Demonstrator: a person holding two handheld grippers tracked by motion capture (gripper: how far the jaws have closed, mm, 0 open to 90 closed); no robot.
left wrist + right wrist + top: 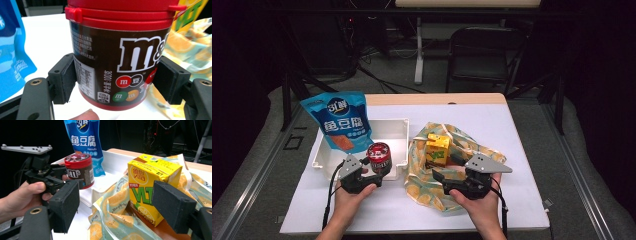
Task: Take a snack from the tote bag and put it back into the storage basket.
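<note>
Mid-transfer right now, I reckon. My left gripper has its pads clamped on both sides of the candy jar, red lid up, carried at the near edge of the white tray, about 5 o'clock from the blue snack pouch. The right gripper sits at 3 o'clock of that, jaws wide apart and holding nothing, aimed at the yellow drink carton standing on the orange-print bag on the counter. Next move, I'd guess: lower the jar into the tray and release, keeping it level.
</note>
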